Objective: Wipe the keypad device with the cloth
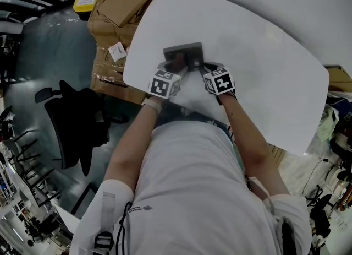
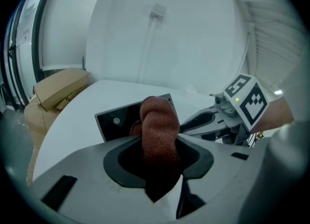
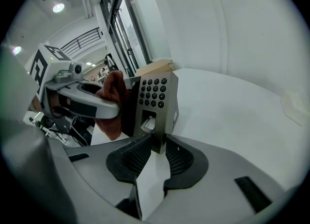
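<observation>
Your left tongs pinch the soft, limp cloth. Your right tongs clamp the rigid, likely light keypad by its bottom edge, with the cloth at its nine o'clock.

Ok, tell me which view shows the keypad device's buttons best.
The right gripper view. The keypad device is close to that camera, with its button grid facing it. The left gripper view shows only a dark glossy face of the device, partly behind the cloth. The head view shows it as a small grey slab with no buttons legible.
</observation>
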